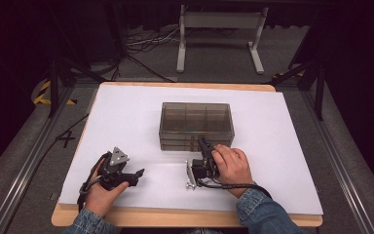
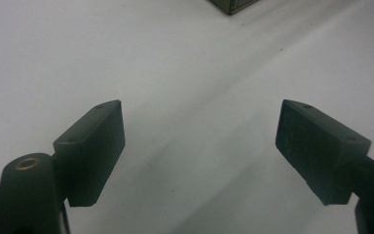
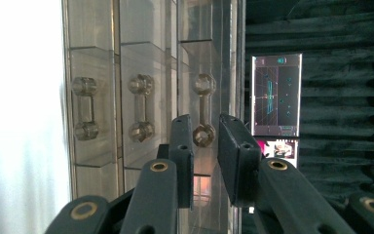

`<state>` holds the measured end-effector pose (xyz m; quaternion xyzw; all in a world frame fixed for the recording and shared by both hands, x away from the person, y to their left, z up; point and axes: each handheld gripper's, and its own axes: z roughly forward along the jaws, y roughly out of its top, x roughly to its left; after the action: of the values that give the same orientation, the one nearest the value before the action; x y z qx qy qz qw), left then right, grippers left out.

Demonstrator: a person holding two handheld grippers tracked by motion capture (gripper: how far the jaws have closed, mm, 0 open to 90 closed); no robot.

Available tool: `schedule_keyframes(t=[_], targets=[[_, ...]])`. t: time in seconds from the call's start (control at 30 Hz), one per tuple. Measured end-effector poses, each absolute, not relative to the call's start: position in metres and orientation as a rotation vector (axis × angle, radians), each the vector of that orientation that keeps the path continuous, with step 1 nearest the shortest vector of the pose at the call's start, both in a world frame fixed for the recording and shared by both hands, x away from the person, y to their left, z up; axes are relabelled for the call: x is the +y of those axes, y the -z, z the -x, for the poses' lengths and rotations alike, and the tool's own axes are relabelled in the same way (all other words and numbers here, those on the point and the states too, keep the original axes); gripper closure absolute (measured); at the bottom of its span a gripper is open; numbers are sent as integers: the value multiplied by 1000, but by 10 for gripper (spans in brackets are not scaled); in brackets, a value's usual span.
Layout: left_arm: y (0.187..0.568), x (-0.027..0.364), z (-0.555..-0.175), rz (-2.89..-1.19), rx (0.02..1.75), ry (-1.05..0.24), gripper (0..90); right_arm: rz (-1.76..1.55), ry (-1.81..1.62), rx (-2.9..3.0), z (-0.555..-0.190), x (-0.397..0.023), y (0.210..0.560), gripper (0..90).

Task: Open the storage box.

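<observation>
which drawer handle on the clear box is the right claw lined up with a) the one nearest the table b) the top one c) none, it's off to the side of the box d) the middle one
b, in the right gripper view, turned on its side, the right claw stands just in front of the top handle, the one farthest from the white table, on the clear drawer box.

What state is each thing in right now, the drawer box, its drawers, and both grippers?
Drawer box: upright on the table, clear plastic.
Drawers: all three look pushed in.
Top drawer handle: between the right gripper's jaws, not yet pinched.
Right gripper: jaws narrowed, still apart.
Left gripper: wide open, nothing between its jaws.
</observation>
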<state>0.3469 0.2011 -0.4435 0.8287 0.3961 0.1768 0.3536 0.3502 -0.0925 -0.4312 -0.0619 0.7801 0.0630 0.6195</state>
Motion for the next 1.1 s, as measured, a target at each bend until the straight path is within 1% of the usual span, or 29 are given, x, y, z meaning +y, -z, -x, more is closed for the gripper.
schedule_keyframes(t=[0.1, 0.47, 0.93, 1.1], targets=[[444, 201, -347, -2142, 1026, -457, 192, 147, -136, 1788, -350, -91, 432, 792], [443, 201, -347, -2138, 1025, -458, 192, 123, -145, 1792, -349, -90, 432, 802], [443, 201, -348, -2144, 1016, -448, 192, 141, -150, 1805, -326, -91, 427, 802], [443, 201, -348, -2143, 1014, -448, 192, 147, -149, 1814, -323, -92, 429, 798]])
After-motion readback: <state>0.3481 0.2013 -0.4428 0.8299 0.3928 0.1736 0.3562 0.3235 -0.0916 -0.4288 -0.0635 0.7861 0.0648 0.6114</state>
